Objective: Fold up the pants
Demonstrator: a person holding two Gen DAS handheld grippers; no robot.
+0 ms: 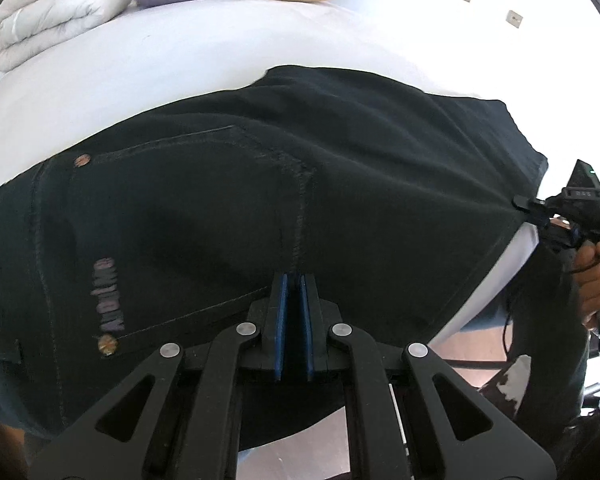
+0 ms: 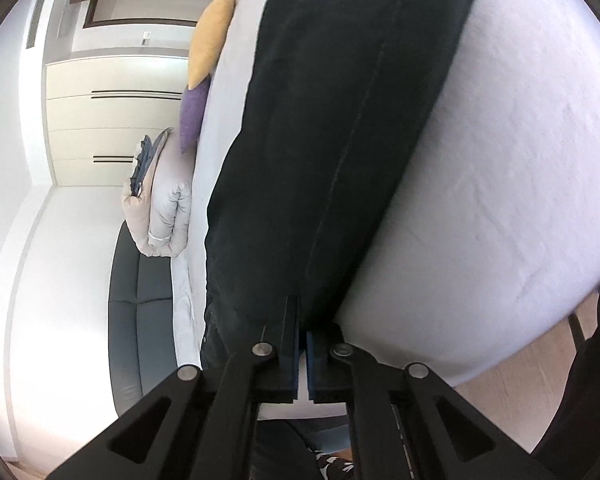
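Left wrist view: your left tongs clamp the black pants, spread mid-frame on the white bed; right tongs pinch their right edge.
Right wrist view: your right tongs are clamped on the pants, centre frame.

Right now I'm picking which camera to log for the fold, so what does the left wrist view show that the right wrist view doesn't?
Only the left wrist view shows the pants' back pocket with its copper buttons, the left gripper shut on the seat seam, and the right gripper from outside, pinching the fabric's far edge.

Only the right wrist view shows the wardrobe doors, the dark sofa, and the pants running lengthwise.

Both show the black pants, the white bed, the purple and yellow pillows, and the folded duvet.
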